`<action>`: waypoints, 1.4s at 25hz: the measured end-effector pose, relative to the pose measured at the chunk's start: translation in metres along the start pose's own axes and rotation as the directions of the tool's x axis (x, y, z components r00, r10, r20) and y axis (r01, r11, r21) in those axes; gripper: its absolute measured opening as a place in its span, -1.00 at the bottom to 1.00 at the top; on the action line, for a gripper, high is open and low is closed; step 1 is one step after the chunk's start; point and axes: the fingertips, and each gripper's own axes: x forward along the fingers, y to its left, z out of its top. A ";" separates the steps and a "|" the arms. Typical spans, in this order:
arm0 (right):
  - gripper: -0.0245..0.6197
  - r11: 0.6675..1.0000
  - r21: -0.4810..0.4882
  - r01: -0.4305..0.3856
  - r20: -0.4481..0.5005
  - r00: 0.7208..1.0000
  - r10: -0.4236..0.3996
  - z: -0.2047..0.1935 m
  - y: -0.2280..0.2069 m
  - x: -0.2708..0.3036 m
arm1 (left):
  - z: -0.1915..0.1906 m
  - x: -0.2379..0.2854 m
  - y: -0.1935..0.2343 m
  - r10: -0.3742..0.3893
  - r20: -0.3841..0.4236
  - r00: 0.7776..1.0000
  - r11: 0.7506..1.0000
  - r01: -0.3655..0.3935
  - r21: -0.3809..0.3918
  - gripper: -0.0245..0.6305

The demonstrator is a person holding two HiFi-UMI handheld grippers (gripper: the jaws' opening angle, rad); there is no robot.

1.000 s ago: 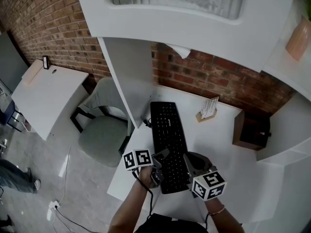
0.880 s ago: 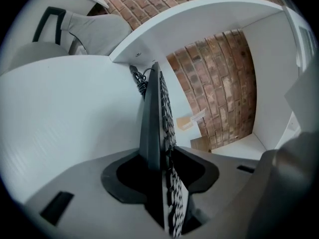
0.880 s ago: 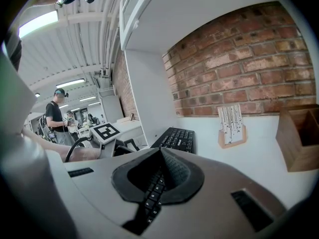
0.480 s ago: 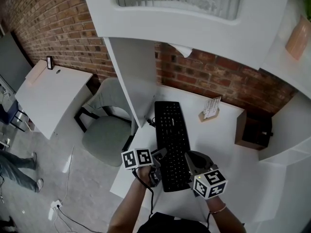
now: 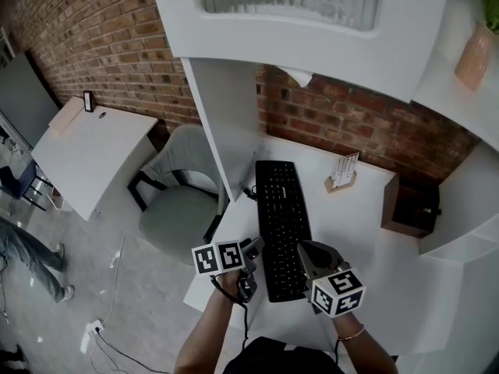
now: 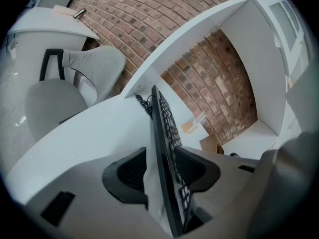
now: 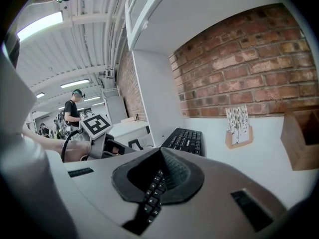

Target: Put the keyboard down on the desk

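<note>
The black keyboard (image 5: 282, 224) lies flat on the white desk (image 5: 355, 236), its long side running away from me. My left gripper (image 5: 254, 251) is at the keyboard's near left edge. In the left gripper view the keyboard (image 6: 162, 117) stands edge-on between the jaws of the left gripper (image 6: 167, 171), which are spread wide with a gap showing on the left side. My right gripper (image 5: 306, 257) is at the near right corner. In the right gripper view, the pads of the right gripper (image 7: 159, 176) close narrowly over a row of keys of the keyboard (image 7: 188, 138).
A card holder (image 5: 341, 174) and a brown wooden box (image 5: 408, 209) stand at the back right against the brick wall. A white partition (image 5: 228, 135) borders the desk on the left, with a cable (image 5: 249, 195) by it. A grey chair (image 5: 176, 209) and a second desk (image 5: 92, 148) are further left.
The keyboard stays where it was on the desk, and both grippers remain at its near end. The head view has drifted slightly.
</note>
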 end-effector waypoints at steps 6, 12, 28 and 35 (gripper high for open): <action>-0.91 1.000 -0.005 0.001 0.008 1.000 -0.001 -0.003 0.009 -0.010 | 0.001 -0.023 -0.008 0.016 0.066 0.998 0.997 -0.021 0.069 -0.41; -0.91 1.000 -0.020 -0.003 0.022 1.000 0.003 -0.007 0.018 -0.028 | -0.008 -0.046 -0.018 0.030 0.120 0.992 0.989 -0.046 0.137 -0.45; -0.90 0.998 -0.042 -0.048 0.064 0.997 0.051 -0.016 0.044 -0.105 | -0.056 -0.120 -0.083 0.062 0.313 0.948 0.910 -0.182 0.372 -0.87; -0.90 0.996 -0.051 -0.073 0.081 0.994 0.077 -0.022 0.051 -0.143 | -0.090 -0.146 -0.106 0.065 0.368 0.928 0.884 -0.225 0.410 -0.90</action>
